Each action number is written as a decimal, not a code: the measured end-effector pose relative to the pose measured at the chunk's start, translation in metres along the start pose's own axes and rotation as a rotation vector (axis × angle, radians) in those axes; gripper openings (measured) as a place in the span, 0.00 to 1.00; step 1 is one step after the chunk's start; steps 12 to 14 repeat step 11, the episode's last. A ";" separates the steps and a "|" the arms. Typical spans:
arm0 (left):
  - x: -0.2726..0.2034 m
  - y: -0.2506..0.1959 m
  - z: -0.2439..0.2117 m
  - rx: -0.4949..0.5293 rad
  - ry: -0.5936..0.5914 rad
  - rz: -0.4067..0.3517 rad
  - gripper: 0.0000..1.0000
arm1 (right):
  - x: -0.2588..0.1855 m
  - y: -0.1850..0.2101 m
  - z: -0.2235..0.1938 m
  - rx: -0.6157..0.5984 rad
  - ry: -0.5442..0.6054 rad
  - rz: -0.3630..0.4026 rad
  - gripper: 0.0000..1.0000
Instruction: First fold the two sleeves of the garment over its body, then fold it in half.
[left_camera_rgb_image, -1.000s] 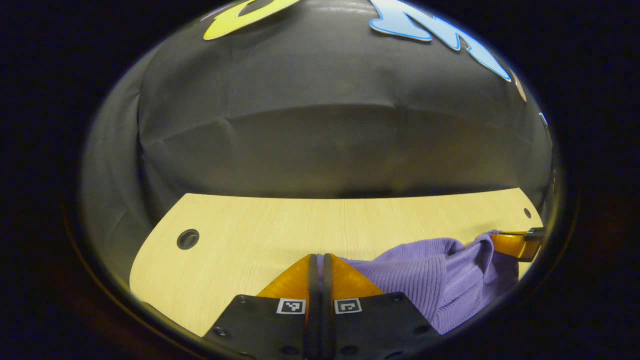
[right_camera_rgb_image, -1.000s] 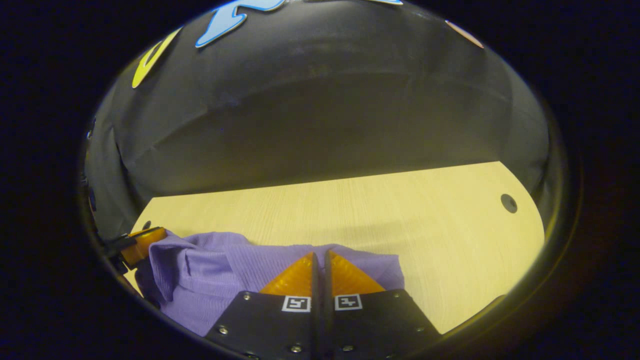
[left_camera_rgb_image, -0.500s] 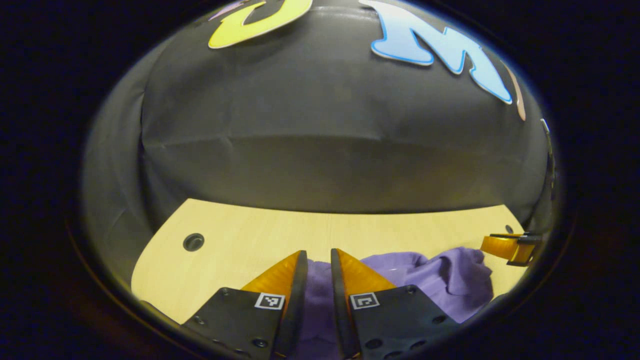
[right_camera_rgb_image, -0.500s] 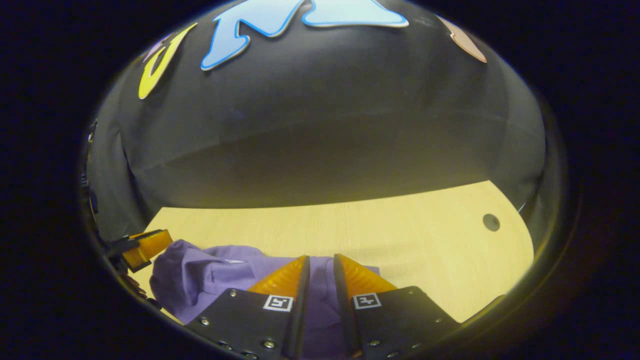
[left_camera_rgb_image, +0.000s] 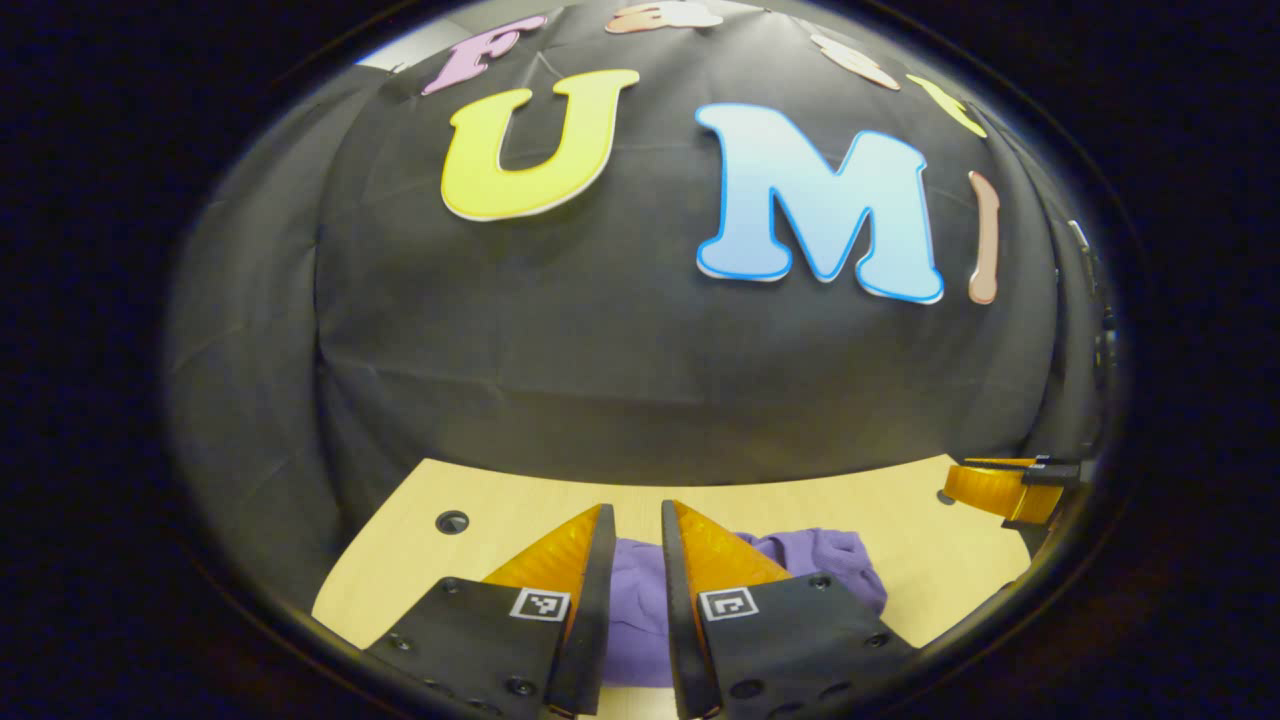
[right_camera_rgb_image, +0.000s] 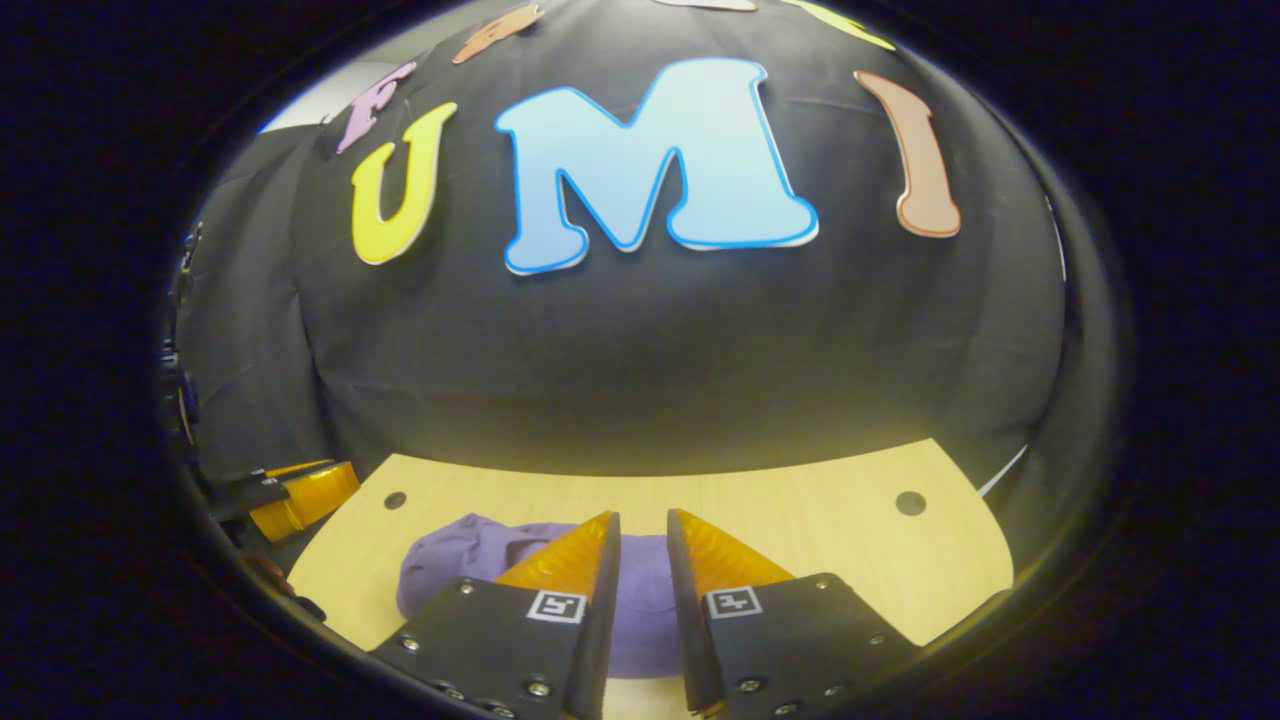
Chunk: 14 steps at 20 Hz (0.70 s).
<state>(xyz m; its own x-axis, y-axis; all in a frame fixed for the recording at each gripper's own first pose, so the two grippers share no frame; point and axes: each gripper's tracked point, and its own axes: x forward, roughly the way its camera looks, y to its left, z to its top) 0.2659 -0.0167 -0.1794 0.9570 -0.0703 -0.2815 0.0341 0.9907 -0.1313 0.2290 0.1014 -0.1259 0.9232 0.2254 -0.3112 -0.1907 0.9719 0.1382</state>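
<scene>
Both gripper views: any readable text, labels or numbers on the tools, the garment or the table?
Left tool: a square black-and-white marker on each finger; a coded pattern, no letters or digits.
Right tool: the same kind of marker on each finger; nothing to read.
Purple garment: no label or print visible.
Table: no text.

Both views are dim and strongly curved at the edges; warm light falls on the bench (left_camera_rgb_image: 500, 505), the rim darkens.
</scene>
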 end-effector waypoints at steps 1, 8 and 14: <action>-0.017 -0.004 0.005 0.000 -0.009 -0.009 0.29 | -0.016 0.003 0.003 -0.011 -0.013 0.001 0.29; -0.131 -0.017 0.017 0.003 -0.062 -0.031 0.29 | -0.118 0.022 0.008 0.002 -0.087 0.004 0.25; -0.168 -0.011 0.011 -0.020 -0.071 -0.028 0.37 | -0.158 0.026 0.007 0.032 -0.119 -0.001 0.29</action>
